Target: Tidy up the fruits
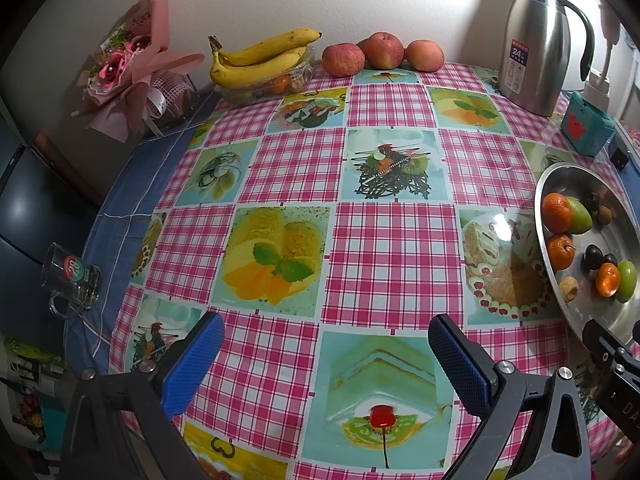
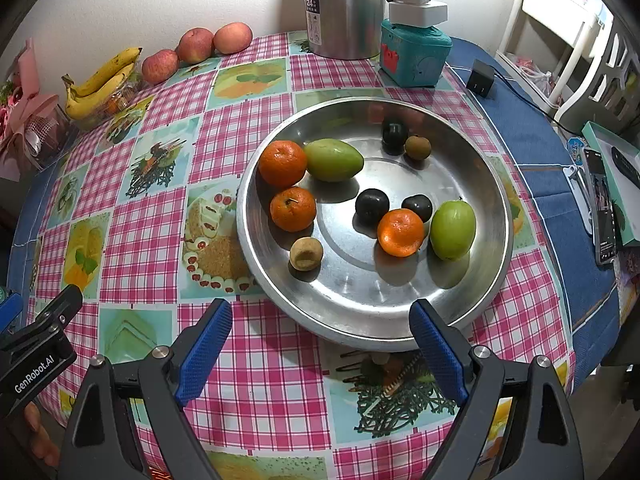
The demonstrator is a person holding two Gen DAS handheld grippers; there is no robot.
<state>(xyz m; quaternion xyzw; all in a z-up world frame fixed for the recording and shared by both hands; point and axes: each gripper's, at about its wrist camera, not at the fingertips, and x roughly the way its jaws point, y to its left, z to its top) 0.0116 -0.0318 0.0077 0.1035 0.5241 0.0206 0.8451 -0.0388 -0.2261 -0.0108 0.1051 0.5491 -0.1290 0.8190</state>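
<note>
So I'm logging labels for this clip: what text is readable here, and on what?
"GenRobot.AI": on the left hand-held gripper.
"24": on the steel thermos label; the smaller print is unreadable.
Glass mug: round logo, too blurred to read.
Pink bouquet wrap: lettering illegible.

A wide, shallow round steel dish [image 2: 472,288] sits on the desk and holds loose fruit. Three orange tangerines [image 2: 282,163] lie in it, two touching at its left, one right of centre beside a green oval fruit [image 2: 453,229]. Another green oval fruit [image 2: 334,159] touches the far-left tangerine. Three dark plums [image 2: 372,205] and two small brown fruits [image 2: 306,253] lie scattered. Three red apples [image 2: 195,45] and a yellow banana bunch [image 2: 100,84] lie far left by the wall.
</note>
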